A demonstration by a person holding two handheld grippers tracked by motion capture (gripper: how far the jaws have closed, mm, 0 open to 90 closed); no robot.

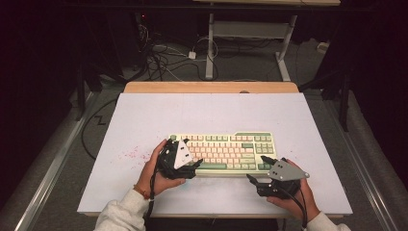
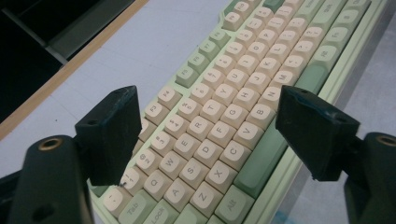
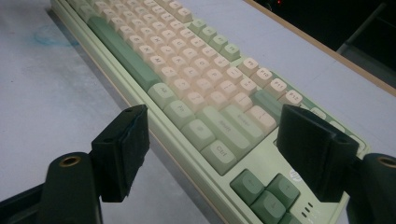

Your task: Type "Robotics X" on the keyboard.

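A pale green keyboard (image 1: 226, 150) with cream and green keys lies across the near middle of the white table. My left gripper (image 1: 189, 155) is open at the keyboard's left end, its jaws straddling the board. In the left gripper view the keyboard (image 2: 224, 121) runs away between the open jaws of the left gripper (image 2: 208, 105). My right gripper (image 1: 260, 169) is open at the keyboard's near right corner. In the right gripper view one jaw of the right gripper (image 3: 215, 116) stands over the bare table and the other over the keyboard (image 3: 196, 79) near its arrow keys. Neither gripper holds anything.
The white tabletop (image 1: 159, 115) has a wooden strip (image 1: 211, 87) along its far edge. Pink specks (image 1: 130, 154) mark the surface left of the keyboard, and a faint blue smudge (image 3: 51, 35) lies in front of it. Cables (image 1: 163, 57) and another desk's legs (image 1: 210, 48) are on the floor beyond.
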